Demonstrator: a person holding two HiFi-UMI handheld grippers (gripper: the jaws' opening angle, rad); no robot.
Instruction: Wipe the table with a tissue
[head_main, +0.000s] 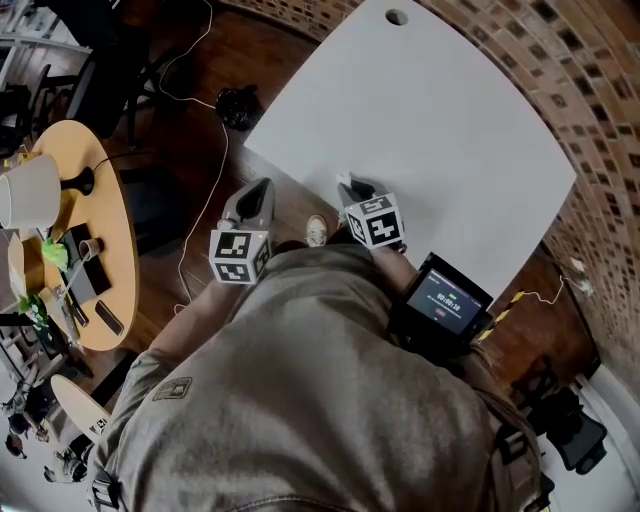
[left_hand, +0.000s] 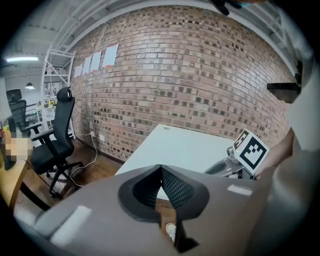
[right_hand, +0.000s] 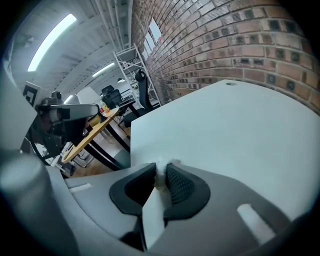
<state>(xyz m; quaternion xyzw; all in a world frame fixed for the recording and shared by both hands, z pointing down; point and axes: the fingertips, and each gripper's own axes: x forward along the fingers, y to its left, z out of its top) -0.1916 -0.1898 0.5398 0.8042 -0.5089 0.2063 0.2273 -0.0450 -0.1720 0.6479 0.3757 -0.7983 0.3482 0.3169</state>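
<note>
The white table (head_main: 430, 130) fills the upper right of the head view. My right gripper (head_main: 349, 186) is at the table's near edge, shut on a white tissue (right_hand: 160, 174); a strip of the tissue trails back between the jaws. The tissue's tip touches or hangs just over the table (right_hand: 240, 130) near its edge. My left gripper (head_main: 260, 190) hangs off the table's left side, over the wooden floor. Its jaws (left_hand: 161, 169) meet at the tips with nothing between them. From the left gripper view the right gripper's marker cube (left_hand: 251, 151) shows by the table (left_hand: 185, 147).
A round wooden table (head_main: 95, 190) with a white lamp shade (head_main: 30, 190) and small items stands to the left. Black office chairs (left_hand: 57, 140) and floor cables (head_main: 215, 150) lie beyond. A brick wall (left_hand: 200, 75) borders the white table's far side. A cable hole (head_main: 396, 17) marks its far edge.
</note>
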